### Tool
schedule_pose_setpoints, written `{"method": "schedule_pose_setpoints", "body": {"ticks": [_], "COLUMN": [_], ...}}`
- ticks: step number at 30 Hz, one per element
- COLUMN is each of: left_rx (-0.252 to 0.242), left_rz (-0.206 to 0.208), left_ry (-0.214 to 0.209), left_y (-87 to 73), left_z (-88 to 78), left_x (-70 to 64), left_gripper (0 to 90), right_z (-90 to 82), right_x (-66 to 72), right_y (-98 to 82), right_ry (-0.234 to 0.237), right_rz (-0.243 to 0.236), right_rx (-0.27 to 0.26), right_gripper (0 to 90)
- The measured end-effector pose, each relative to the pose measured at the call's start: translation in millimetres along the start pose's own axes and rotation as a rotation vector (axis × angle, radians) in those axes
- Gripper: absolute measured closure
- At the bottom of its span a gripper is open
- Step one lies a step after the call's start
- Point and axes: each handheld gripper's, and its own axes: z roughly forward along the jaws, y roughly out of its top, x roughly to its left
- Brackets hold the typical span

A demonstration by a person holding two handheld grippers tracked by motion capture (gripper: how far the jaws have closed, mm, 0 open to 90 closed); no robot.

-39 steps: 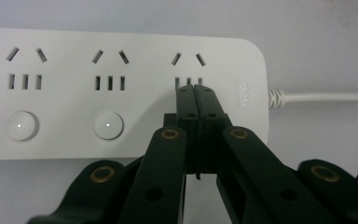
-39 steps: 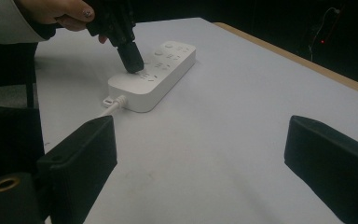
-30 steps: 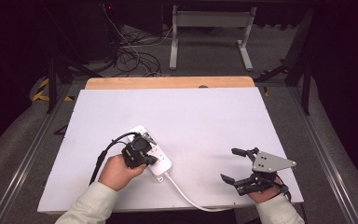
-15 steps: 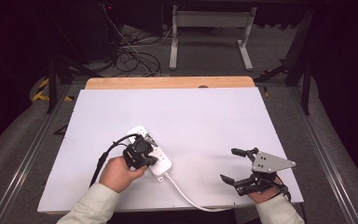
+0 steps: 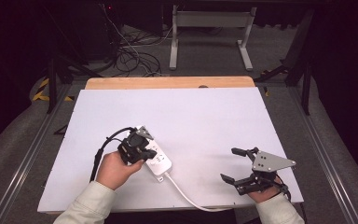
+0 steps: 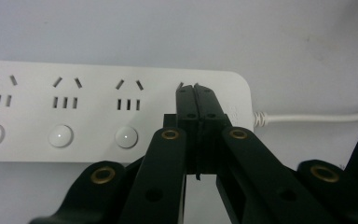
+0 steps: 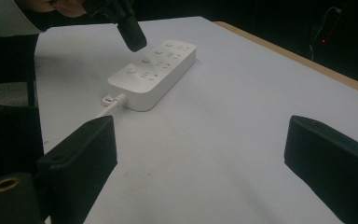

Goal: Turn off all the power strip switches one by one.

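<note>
Your left gripper [image 5: 142, 148] sits over the white power strip [image 5: 154, 156] at the near left of the bench [image 5: 205, 116], its jaws pressed together with nothing between them. In the left gripper view the closed tips [image 6: 196, 93] rest over the socket group closest to the cord end of the strip [image 6: 98, 116], beside the round switch buttons. The strip lies flat on the white sheet, angled so its far end points left and away, and its near end points toward you and right. Its white cord [image 5: 191, 198] leaves that near end and curves off toward the near edge of the bench.

Your right gripper [image 5: 235, 165] hovers at the near right, jaws spread wide and holding nothing, well apart from the strip. In the right gripper view the two black pads [image 7: 81, 149] frame bare white surface, with the strip [image 7: 156, 74] farther off and your left gripper's tip [image 7: 133, 35] over its top.

You have open white surface across the whole far half of the bench and between your two hands. The right gripper is close to the near right corner; the sheet's right edge lies just beyond it. A wooden strip of bench edge [image 5: 168, 82] shows along the far side.
</note>
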Motion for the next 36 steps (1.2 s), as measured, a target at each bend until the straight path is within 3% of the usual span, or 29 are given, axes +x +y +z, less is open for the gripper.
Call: {"method": "schedule_pose_setpoints", "body": {"ticks": [9, 11, 12, 13, 22, 24, 26, 30, 36], "left_rx": [-0.031, -0.027, -0.008, -0.001, 0.0, 0.023, 0.028, 0.027, 0.031], "left_rz": [-0.02, -0.023, -0.017, -0.017, -0.02, -0.014, -0.018, -0.018, -0.026], "left_ry": [0.03, 0.052, 0.107, 0.117, 0.107, 0.138, 0.141, 0.094, 0.074], "left_y": [-0.2, -0.2, 0.0, -0.1, -2.7, -4.3, -5.0, -8.2, -9.6], "left_z": [-4.9, -4.0, -1.8, -0.5, 4.8, 8.7, 9.6, 11.9, 15.7], "left_x": [8.4, 10.2, 10.9, 11.7, 22.1, 24.1, 24.8, 29.4, 30.1], "left_gripper": [90.0, 90.0, 90.0, 90.0, 90.0, 90.0, 90.0, 90.0, 90.0], "right_z": [-0.1, -0.2, -0.2, -0.2, -0.3, -0.4, -0.3, -0.4, -0.3], "right_x": [0.3, 0.2, 0.2, 0.3, 0.1, -0.1, -0.2, -0.3, -0.3], "right_y": [0.1, 0.0, 0.0, 0.0, 0.0, -0.2, -0.3, -0.3, -0.4], "right_ry": [0.0, -0.001, 0.0, -0.001, -0.001, -0.001, -0.002, -0.001, -0.001], "right_rz": [0.001, 0.001, 0.002, 0.002, 0.001, 0.003, 0.004, 0.003, 0.003], "right_rx": [-0.003, -0.001, -0.001, -0.001, -0.002, -0.003, -0.001, 0.0, 0.0], "right_gripper": [9.7, 9.7, 9.8, 9.8, 9.7, 9.8, 9.8, 9.8, 9.7]}}
